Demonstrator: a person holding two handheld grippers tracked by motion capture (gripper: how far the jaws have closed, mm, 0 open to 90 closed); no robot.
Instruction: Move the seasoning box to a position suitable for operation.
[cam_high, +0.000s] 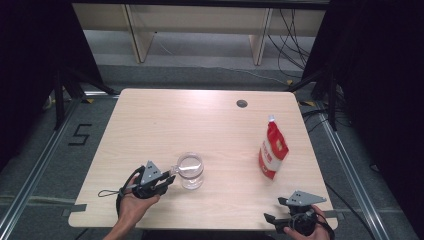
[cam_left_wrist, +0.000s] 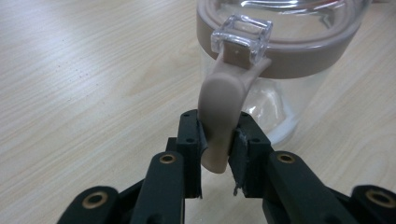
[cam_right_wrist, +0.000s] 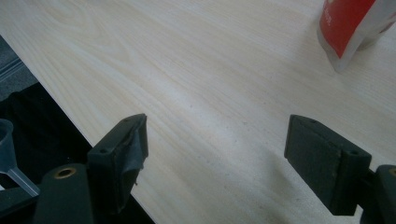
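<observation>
Left gripper clenches the beige latch tab of the clear jar, near the table's front edge. Right gripper is released, jaws wide apart, with the red pouch right of the jar.

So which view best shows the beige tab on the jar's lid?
The left gripper view: the beige tab hangs close up from the jar lid, pinched between the left tool's pads. In the high view the tab is too small to make out beside the jar.

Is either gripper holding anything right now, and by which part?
The left gripper pinches the jar's beige lid tab. The right gripper is open, empty.
</observation>
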